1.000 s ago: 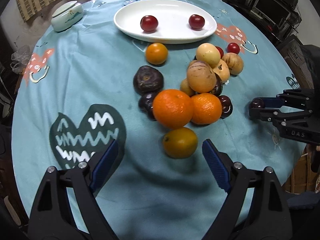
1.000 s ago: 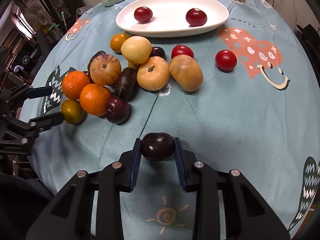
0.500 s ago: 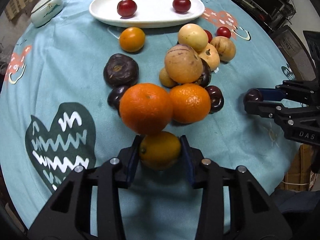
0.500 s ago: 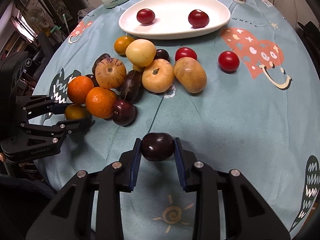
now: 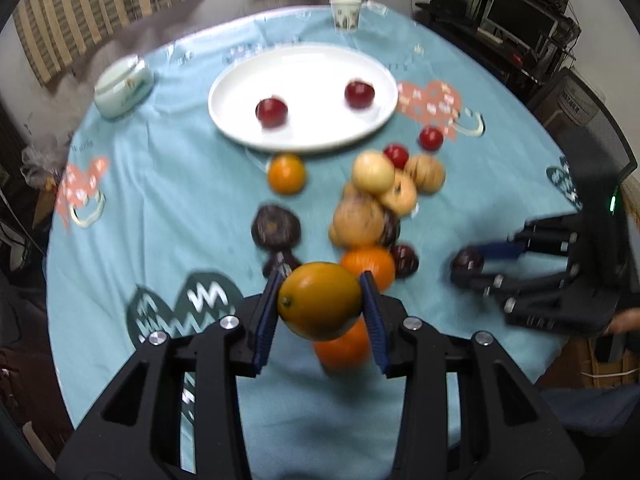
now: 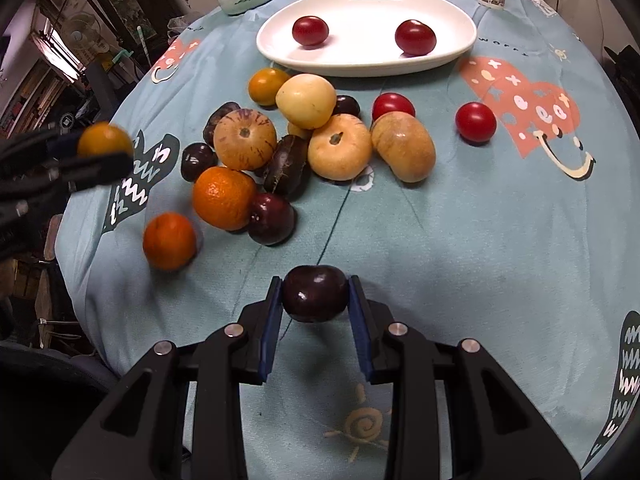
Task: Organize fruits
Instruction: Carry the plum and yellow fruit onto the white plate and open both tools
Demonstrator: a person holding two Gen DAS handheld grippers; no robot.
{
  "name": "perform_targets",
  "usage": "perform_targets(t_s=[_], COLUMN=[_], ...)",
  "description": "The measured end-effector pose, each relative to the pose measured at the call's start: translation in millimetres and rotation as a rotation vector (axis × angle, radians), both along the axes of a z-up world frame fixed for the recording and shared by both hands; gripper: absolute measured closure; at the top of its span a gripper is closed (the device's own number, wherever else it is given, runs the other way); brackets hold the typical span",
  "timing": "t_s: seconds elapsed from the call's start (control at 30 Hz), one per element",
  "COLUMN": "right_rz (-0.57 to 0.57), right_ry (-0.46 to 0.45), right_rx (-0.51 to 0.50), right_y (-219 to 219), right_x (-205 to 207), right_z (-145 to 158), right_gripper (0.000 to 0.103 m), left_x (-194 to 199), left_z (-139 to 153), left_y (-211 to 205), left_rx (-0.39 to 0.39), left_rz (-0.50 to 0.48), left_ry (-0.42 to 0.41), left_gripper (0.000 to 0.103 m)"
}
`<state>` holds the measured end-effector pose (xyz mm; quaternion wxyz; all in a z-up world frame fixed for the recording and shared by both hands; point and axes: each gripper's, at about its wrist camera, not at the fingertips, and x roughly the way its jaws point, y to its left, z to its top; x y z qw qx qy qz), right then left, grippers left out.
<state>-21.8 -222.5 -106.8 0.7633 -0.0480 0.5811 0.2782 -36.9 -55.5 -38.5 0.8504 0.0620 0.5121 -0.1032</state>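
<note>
Left tool [image 5: 322, 307] clamps yellow-green citrus [image 5: 320, 301] at its widest girth; right tool [image 6: 315, 300] pinches plum [image 6: 315, 293]. Both probably light, smooth, bruisable; plate [image 6: 460, 46] at 12 o'clock.

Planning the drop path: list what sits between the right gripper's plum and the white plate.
Right wrist view: past the dark plum, bare cloth, then the tan fruits, before the white plate.
</note>
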Motion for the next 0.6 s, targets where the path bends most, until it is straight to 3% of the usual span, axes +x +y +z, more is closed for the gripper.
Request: perform_targets(t_s=[0.27, 0.6], right_rz=[-0.025, -0.049], right_ry=[-0.018, -0.084], right_rx=[0.054, 0.113], right_y=[-3, -4], right_x=[1, 22], right_z=[15, 51], right_gripper=[0.070, 0.070], left_x=[31, 58], left_z=[38, 63], left_y=[-17, -24], left_rx=[0.016, 0.019], left_rz=[0.001, -0.007], left_ry=[-0.098, -0.159], left_gripper=[0.063, 0.063])
